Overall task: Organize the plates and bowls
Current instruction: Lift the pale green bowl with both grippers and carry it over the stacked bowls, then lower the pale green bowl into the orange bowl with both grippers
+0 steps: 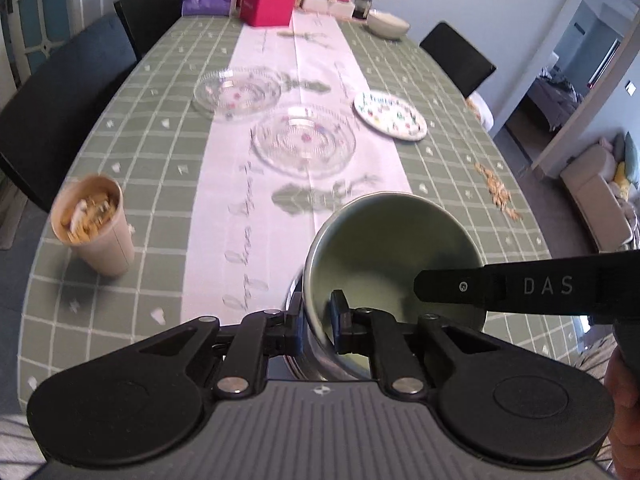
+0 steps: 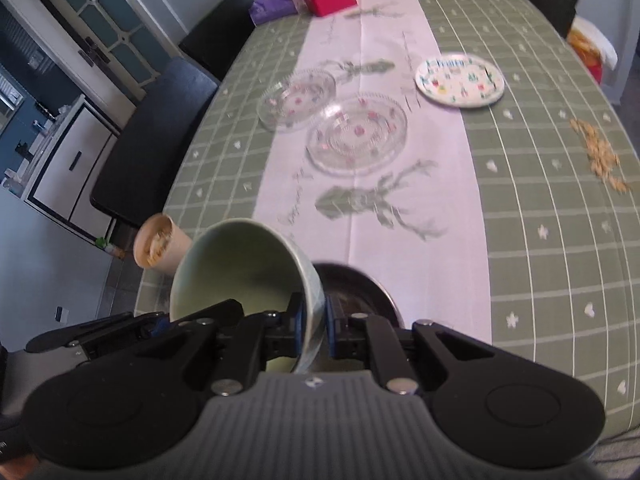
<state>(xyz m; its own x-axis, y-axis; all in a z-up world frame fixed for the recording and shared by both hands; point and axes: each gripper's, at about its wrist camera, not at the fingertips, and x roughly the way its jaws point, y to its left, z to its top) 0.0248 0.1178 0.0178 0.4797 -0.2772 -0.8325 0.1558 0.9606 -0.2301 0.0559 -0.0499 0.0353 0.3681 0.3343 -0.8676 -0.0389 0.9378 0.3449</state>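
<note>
A long dining surface (image 1: 120,128) under a green checked cloth with a white runner fills both views, dark chairs along its sides, a doorway off to one side.

And here's the action: a pale green ceramic bowl (image 1: 394,248), empty, is up off the cloth near the near edge of the surface, tipped steeply, its mouth facing the far end. Both tools are on it! The left gripper (image 1: 316,320) has its fingers clamped on the bowl's wall, one inside, one outside. The right gripper (image 2: 312,326) pinches the opposite side of the rim the same way, fingers closed tight on the wall.

Just under the bowl sits a dark round pan or dish (image 2: 360,284), only partly visible, so what it is I cannot tell.

Out from there: a tan paper cup of scraps (image 1: 94,224) at the near left edge, two clear glass plates with pink dots (image 1: 306,138) (image 1: 236,92) on the runner mid-surface, a white patterned paper plate (image 1: 390,114) toward the right edge, another pale bowl (image 1: 388,24) at the far end, beside it a pink box (image 1: 268,4).

My read: this is a carry. Doing it well means moving both hands together so neither grip twists the rim, levelling the bowl before setting it down, and clearing those glass plates.
</note>
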